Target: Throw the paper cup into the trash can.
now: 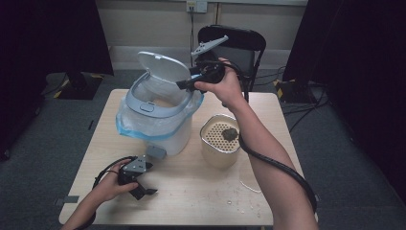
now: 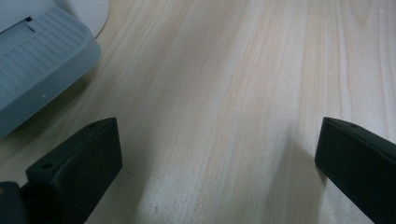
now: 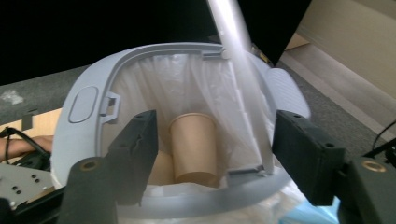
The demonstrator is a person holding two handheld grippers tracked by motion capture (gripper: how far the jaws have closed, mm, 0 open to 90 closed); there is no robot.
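The right gripper (image 3: 212, 154) hung with fingers spread and empty above the lidded trash bin (image 3: 88, 107), the dropped paper cup (image 3: 194, 144) lying between and below them, so withdrawing straight upward seemed wisest, while the left gripper (image 2: 210, 163) rested released on the tabletop (image 2: 243, 84)

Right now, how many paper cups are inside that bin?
1 clearly: a brown paper cup upside down in the bin, between the right gripper jaws' line of sight. More may lie hidden beneath.

No readable text, label or number appears anywhere.
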